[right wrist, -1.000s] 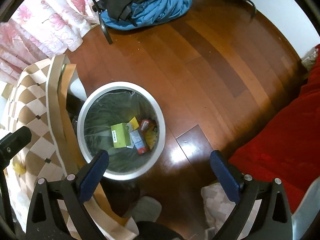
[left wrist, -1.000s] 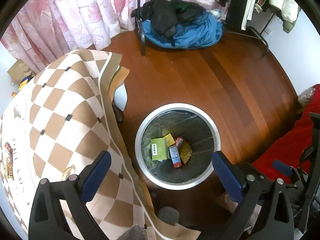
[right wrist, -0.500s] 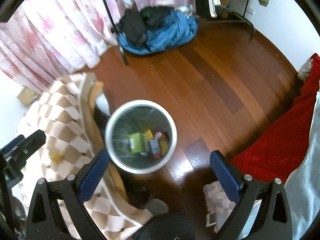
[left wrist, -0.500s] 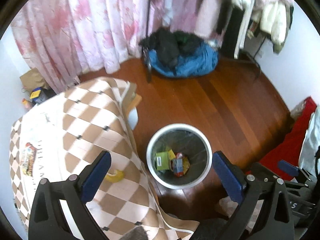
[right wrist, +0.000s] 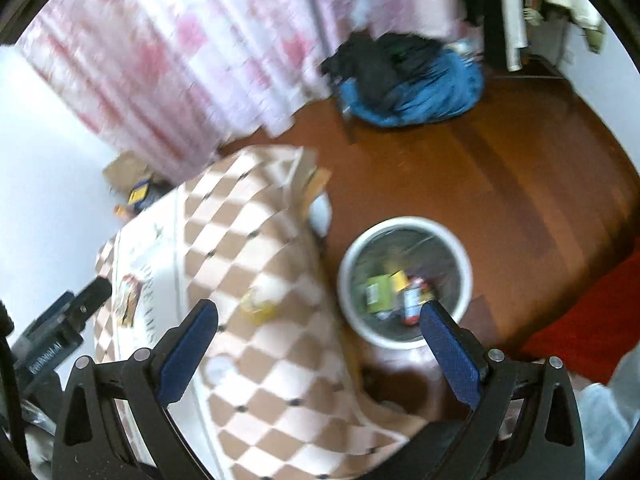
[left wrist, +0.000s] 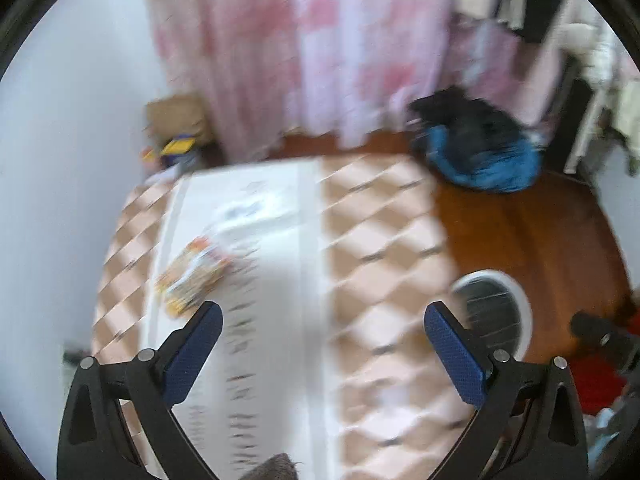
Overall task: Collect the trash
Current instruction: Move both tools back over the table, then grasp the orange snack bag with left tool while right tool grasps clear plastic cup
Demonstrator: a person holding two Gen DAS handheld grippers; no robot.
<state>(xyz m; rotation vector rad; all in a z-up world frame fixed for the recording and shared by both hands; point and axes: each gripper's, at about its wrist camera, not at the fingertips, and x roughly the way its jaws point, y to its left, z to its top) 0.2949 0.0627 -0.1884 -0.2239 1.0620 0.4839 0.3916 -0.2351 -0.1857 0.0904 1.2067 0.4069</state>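
Note:
Both views are motion-blurred. A round white-rimmed trash bin [right wrist: 404, 280] stands on the wood floor beside the table and holds a green box [right wrist: 378, 292] and other wrappers. The bin shows at the right in the left wrist view [left wrist: 494, 312]. A colourful snack wrapper [left wrist: 192, 276] lies on the checkered tablecloth [left wrist: 360, 240], just ahead of my open, empty left gripper [left wrist: 322, 340]. A yellow scrap [right wrist: 258, 306] lies on the cloth [right wrist: 240, 240] ahead of my open, empty right gripper [right wrist: 318, 340]. The same wrapper [right wrist: 130, 300] shows at the left in the right wrist view.
Pink flowered curtains [right wrist: 180, 60] hang behind the table. A blue and black clothes pile [right wrist: 408, 80] lies on the floor. A cardboard box with items [left wrist: 176, 124] stands by the wall. A red cloth [right wrist: 592, 320] is at the right.
Both grippers have swung up and left, away from above the bin toward the table. The bin has shifted to the right in both views. Both stay open.

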